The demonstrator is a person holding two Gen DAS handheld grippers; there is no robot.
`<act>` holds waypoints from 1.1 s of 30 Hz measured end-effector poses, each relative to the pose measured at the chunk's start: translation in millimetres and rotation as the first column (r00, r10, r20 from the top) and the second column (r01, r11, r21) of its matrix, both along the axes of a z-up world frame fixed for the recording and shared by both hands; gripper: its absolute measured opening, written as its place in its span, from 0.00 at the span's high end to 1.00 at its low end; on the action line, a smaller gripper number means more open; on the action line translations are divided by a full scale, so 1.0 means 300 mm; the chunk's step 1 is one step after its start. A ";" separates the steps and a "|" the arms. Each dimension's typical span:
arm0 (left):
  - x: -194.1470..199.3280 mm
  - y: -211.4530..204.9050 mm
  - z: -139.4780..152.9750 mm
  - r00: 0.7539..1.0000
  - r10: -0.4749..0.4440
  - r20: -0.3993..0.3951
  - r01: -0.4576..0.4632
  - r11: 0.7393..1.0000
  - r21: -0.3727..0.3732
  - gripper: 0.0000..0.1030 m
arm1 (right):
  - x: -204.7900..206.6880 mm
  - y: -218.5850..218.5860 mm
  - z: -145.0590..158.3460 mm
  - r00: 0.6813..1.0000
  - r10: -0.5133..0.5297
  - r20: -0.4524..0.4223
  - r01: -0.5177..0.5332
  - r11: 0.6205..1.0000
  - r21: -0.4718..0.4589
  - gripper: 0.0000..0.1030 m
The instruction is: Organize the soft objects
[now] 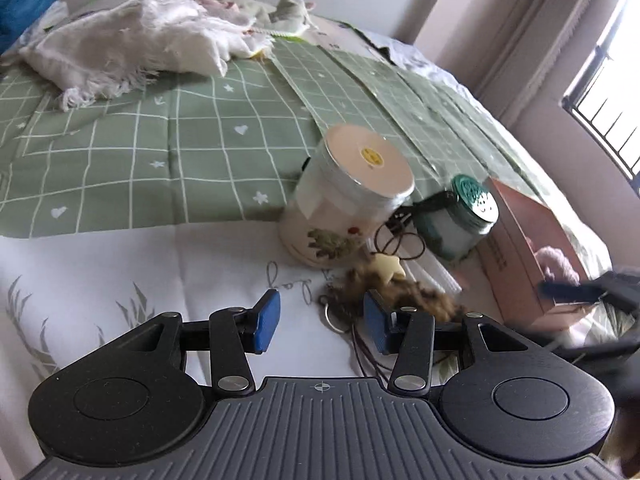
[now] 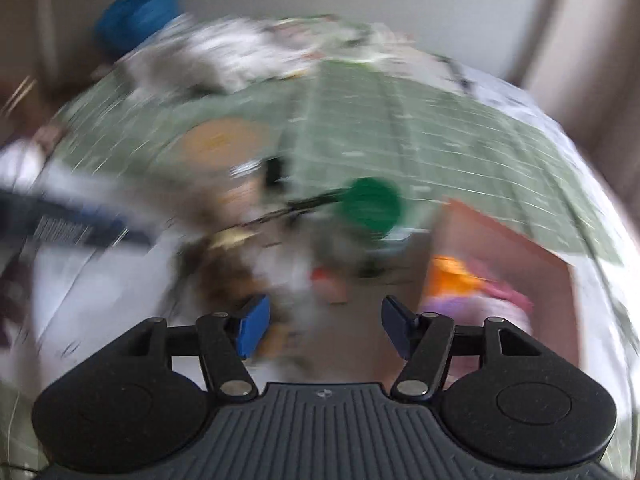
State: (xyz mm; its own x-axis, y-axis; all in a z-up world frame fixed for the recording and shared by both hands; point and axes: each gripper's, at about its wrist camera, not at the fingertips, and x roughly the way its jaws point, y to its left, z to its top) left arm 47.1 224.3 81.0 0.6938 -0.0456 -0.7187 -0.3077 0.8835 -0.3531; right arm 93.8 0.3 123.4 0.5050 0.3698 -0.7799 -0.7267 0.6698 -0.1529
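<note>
A brown furry keychain toy (image 1: 416, 296) with a cream star (image 1: 386, 270) and a metal ring lies on the white bedsheet, just ahead of my left gripper (image 1: 320, 322), which is open and empty. A pink cardboard box (image 1: 520, 248) at the right holds a pink soft item (image 1: 556, 264). My right gripper (image 2: 324, 328) is open and empty; its view is heavily motion-blurred. It shows the box (image 2: 512, 248) with orange, pink and purple soft things (image 2: 480, 300) inside, and the brown toy (image 2: 224, 272) to the left. The right gripper's fingers (image 1: 568, 290) reach the box.
A white lidded canister (image 1: 348, 196) and a green-lidded jar (image 1: 460, 216) stand behind the toy, with dark cords between. A white fringed blanket (image 1: 132, 44) and a grey plush (image 1: 292, 8) lie far back on the green checked cover (image 1: 160, 140). A window is at right.
</note>
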 end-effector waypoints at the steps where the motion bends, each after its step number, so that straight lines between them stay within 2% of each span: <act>1: 0.002 0.001 0.000 1.000 0.000 -0.001 0.000 1.000 -0.004 0.51 | -0.015 0.047 -0.029 1.000 0.019 -0.010 -0.020 1.000 -0.016 0.39; 5: 0.028 -0.017 -0.027 0.999 -0.018 -0.026 0.019 1.000 0.016 0.51 | 0.000 0.193 -0.137 0.998 -0.010 -0.057 0.007 0.999 -0.054 0.39; 7: 0.033 -0.027 -0.044 0.998 -0.027 -0.051 0.029 0.999 0.021 0.51 | 0.028 0.231 -0.172 0.997 -0.039 -0.072 0.035 0.998 -0.057 0.44; 10: 0.039 -0.034 -0.063 0.996 -0.041 -0.079 0.042 0.999 0.007 0.51 | 0.048 0.214 -0.193 0.992 -0.065 -0.105 0.057 0.996 -0.075 0.79; 11: 0.042 -0.038 -0.067 0.996 -0.044 -0.082 0.045 0.999 0.004 0.51 | 0.040 0.192 -0.194 0.992 -0.067 -0.110 0.059 0.995 -0.075 0.86; 13: 0.049 -0.052 -0.071 0.995 -0.057 -0.082 0.056 0.998 -0.008 0.51 | 0.012 0.129 -0.181 0.989 -0.082 -0.124 0.076 0.995 -0.057 0.86; 16: 0.063 -0.081 -0.082 0.992 -0.088 -0.086 0.087 0.996 -0.014 0.51 | -0.059 0.018 -0.176 0.974 -0.111 -0.198 0.110 0.994 -0.018 0.87; 21: 0.092 -0.136 -0.103 0.985 -0.154 -0.083 0.154 0.988 -0.002 0.51 | -0.214 -0.092 -0.198 0.962 -0.093 -0.256 0.097 0.995 0.003 0.86; 22: 0.098 -0.149 -0.103 0.982 -0.170 -0.079 0.170 0.985 -0.002 0.51 | -0.244 -0.106 -0.203 0.964 -0.091 -0.249 0.095 0.995 0.004 0.86; 24: 0.111 -0.175 -0.110 0.976 -0.201 -0.084 0.202 0.979 0.001 0.51 | -0.284 -0.127 -0.210 0.967 -0.100 -0.233 0.106 0.994 0.014 0.78; 26: 0.121 -0.206 -0.123 0.965 -0.243 -0.097 0.244 0.970 0.004 0.51 | -0.294 -0.159 -0.204 0.963 -0.126 -0.238 0.144 0.988 0.058 0.57; 29: 0.132 -0.249 -0.131 0.955 -0.281 -0.095 0.286 0.958 0.037 0.51 | -0.279 -0.204 -0.174 0.963 -0.184 -0.197 0.212 0.969 0.130 0.39; 32: 0.148 -0.269 -0.143 0.954 -0.287 -0.091 0.294 0.953 0.078 0.51 | -0.253 -0.233 -0.177 0.956 -0.257 -0.144 0.279 0.948 0.155 0.33; 33: 0.151 -0.278 -0.147 0.952 -0.289 -0.098 0.300 0.947 0.113 0.58 | -0.246 -0.236 -0.192 0.951 -0.275 -0.142 0.295 0.944 0.146 0.32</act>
